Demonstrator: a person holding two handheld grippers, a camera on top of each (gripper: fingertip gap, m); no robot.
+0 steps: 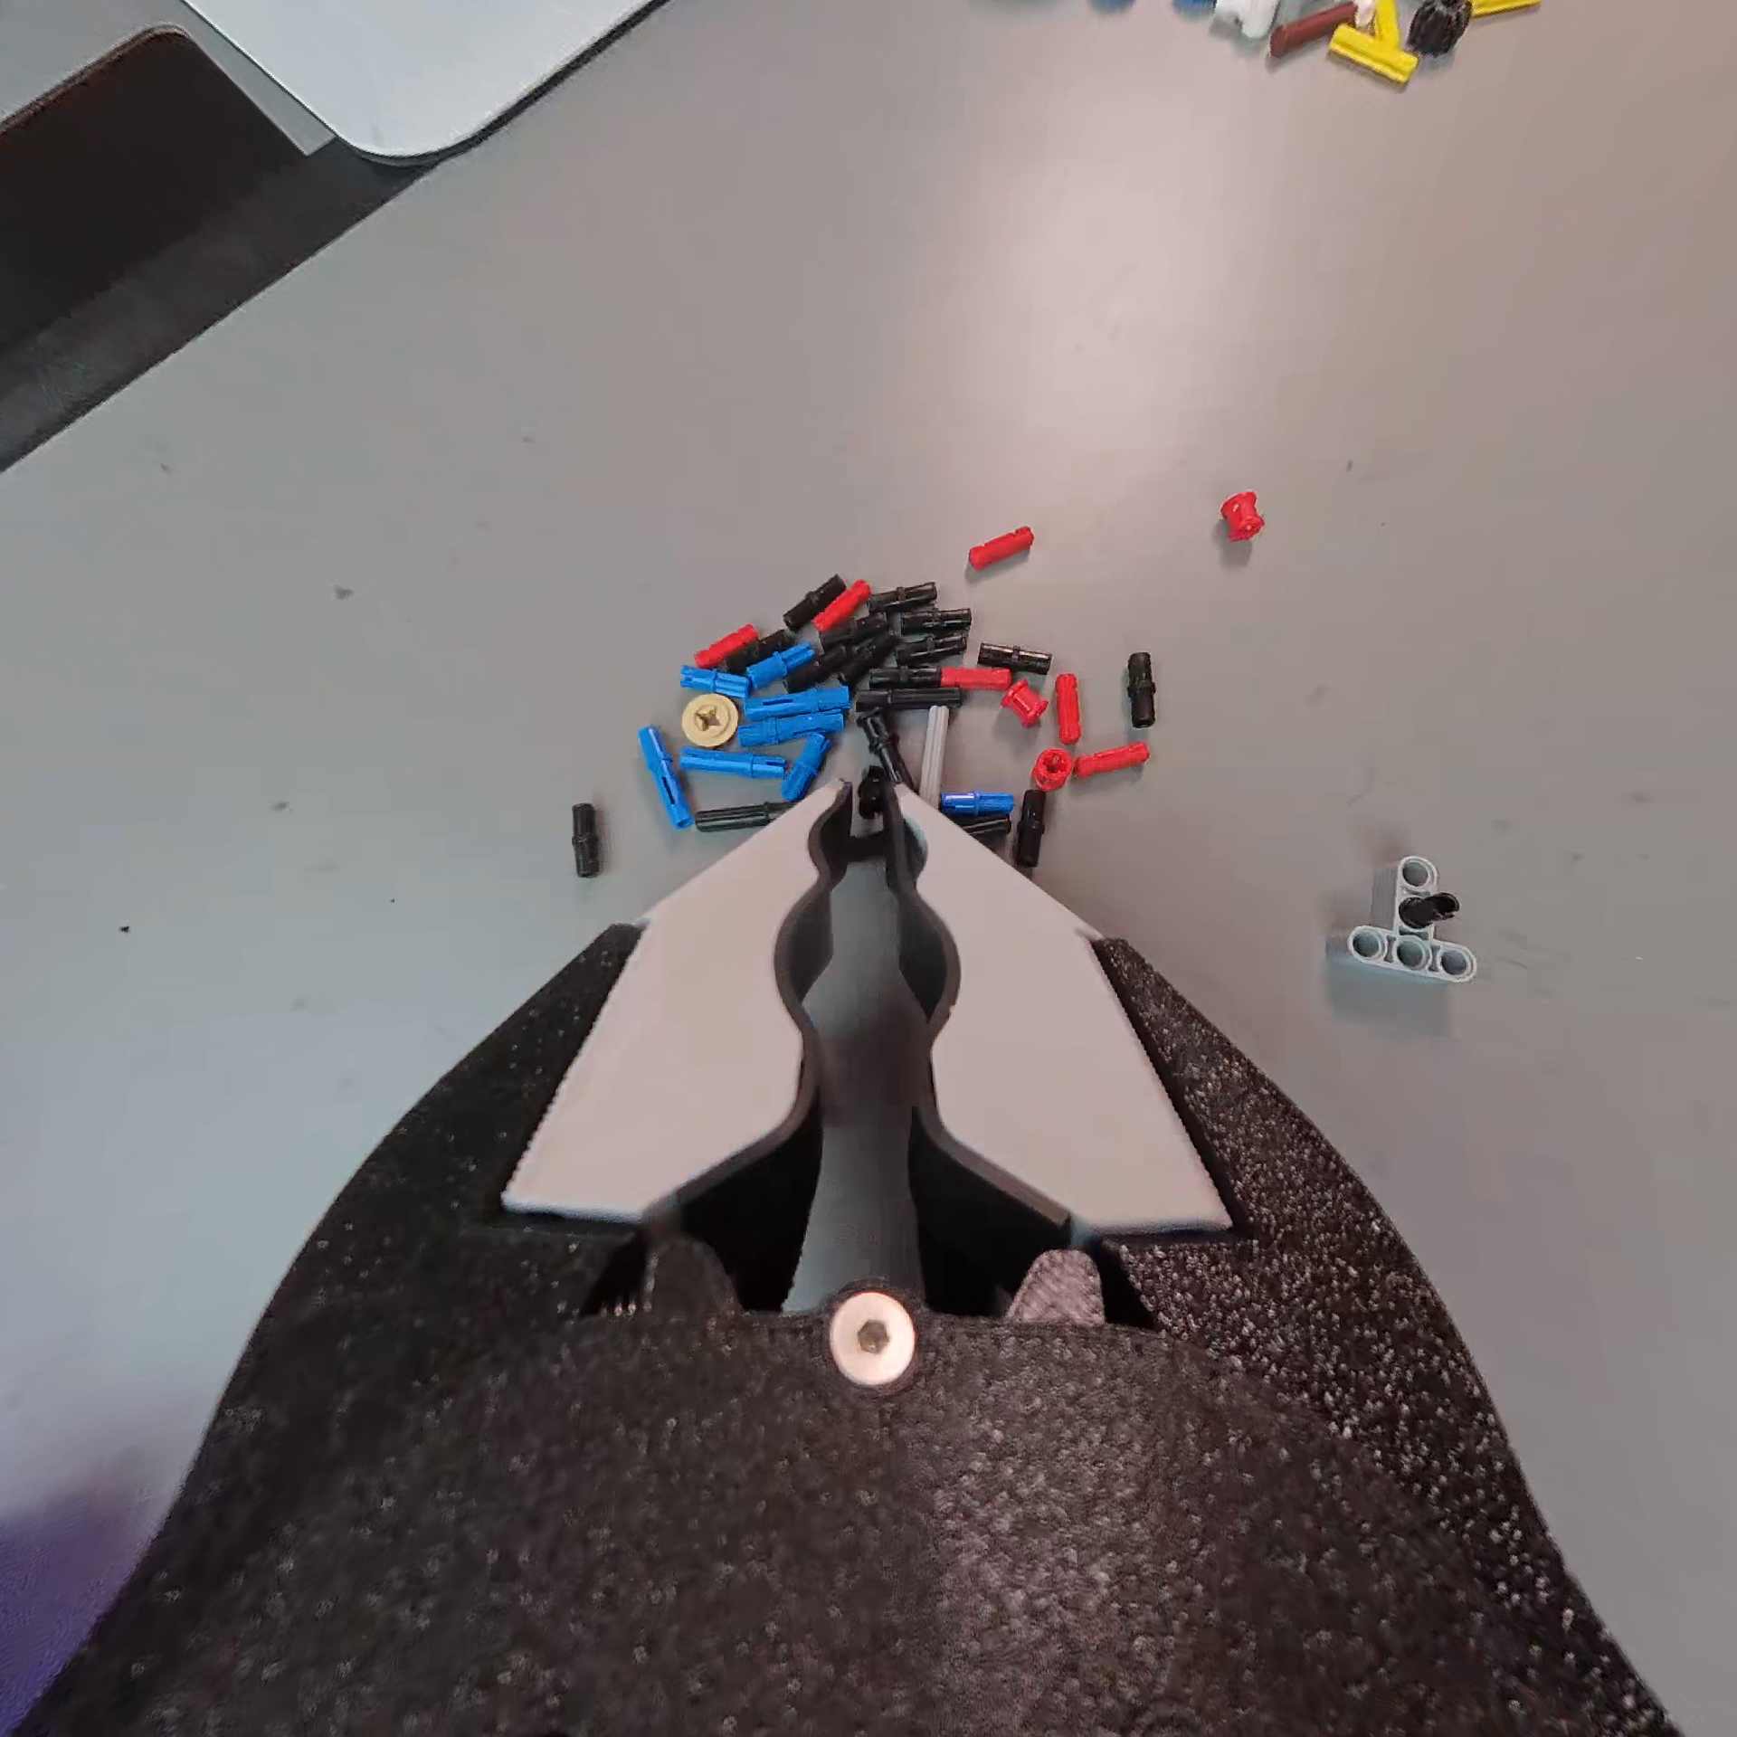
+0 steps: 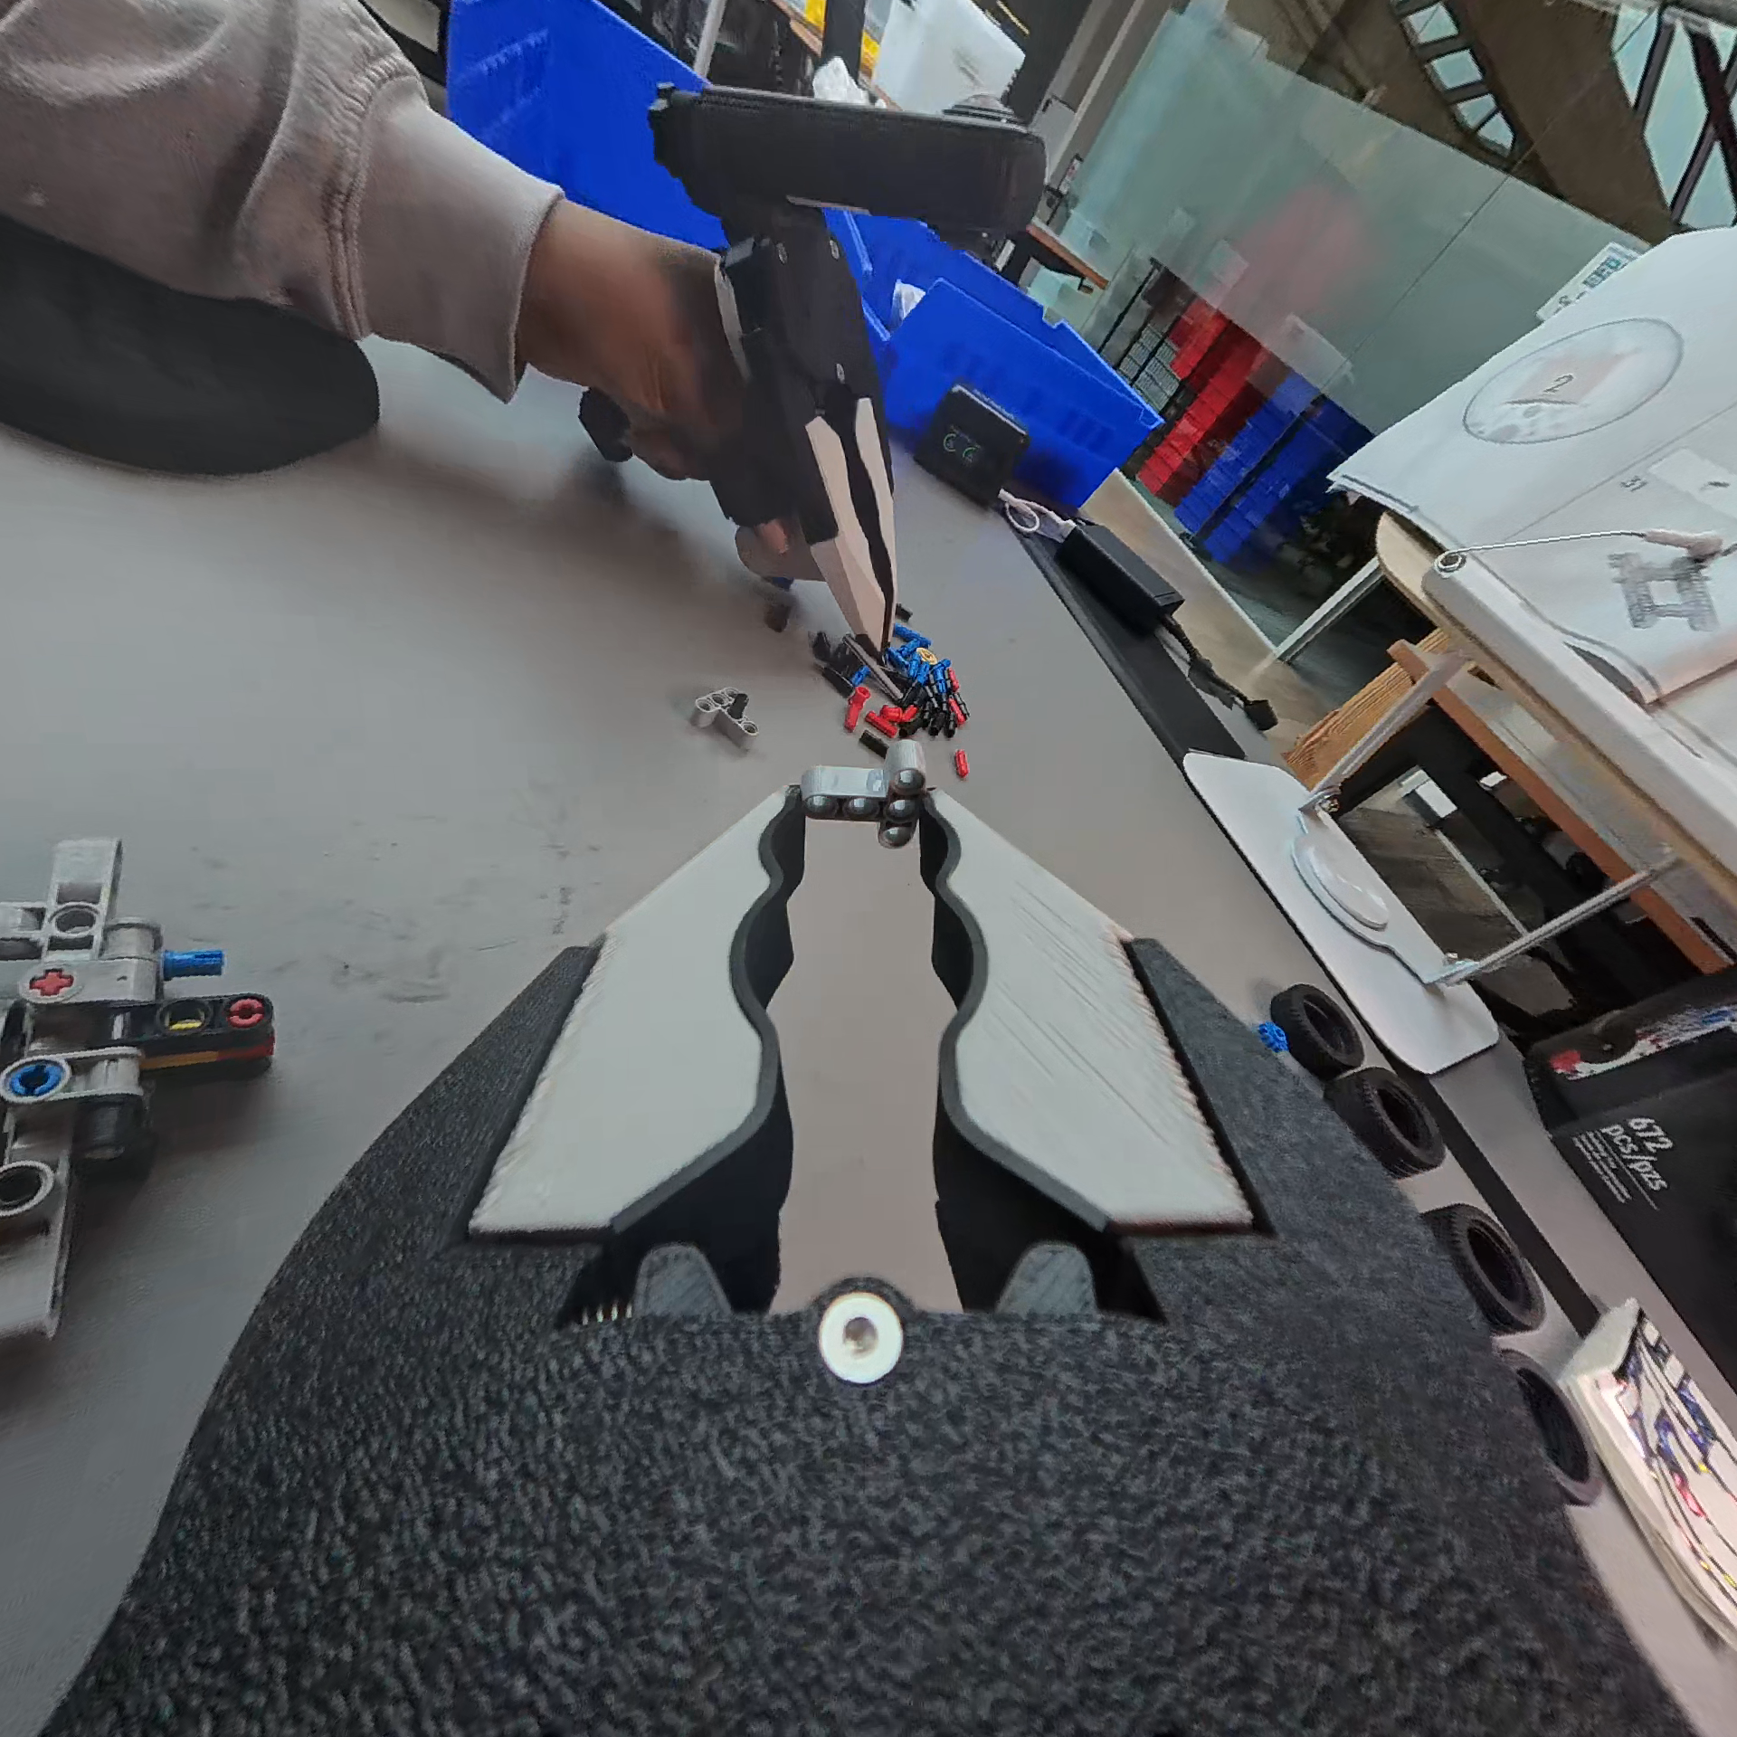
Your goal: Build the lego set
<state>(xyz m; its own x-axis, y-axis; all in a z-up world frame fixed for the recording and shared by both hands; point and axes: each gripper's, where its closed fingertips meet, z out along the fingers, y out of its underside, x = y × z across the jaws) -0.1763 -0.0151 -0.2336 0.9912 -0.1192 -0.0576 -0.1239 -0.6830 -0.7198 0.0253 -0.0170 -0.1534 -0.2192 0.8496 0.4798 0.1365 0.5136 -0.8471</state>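
While the left gripper (image 1: 869, 799) pinches a black pin (image 1: 874, 788) from the pile (image 1: 846, 686), the right gripper (image 2: 863, 806) clamps the grey T-beam (image 2: 869, 799), presumably ready to receive it.

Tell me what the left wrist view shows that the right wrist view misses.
Left only: a round tan disc piece in the pile, and the left claw shut on a small black pin.
Right only: the right claw gripping a grey T-shaped beam, a half-built grey assembly, and black rubber tyres.
Both: the pile of blue, red and black pins and a loose grey T-beam.
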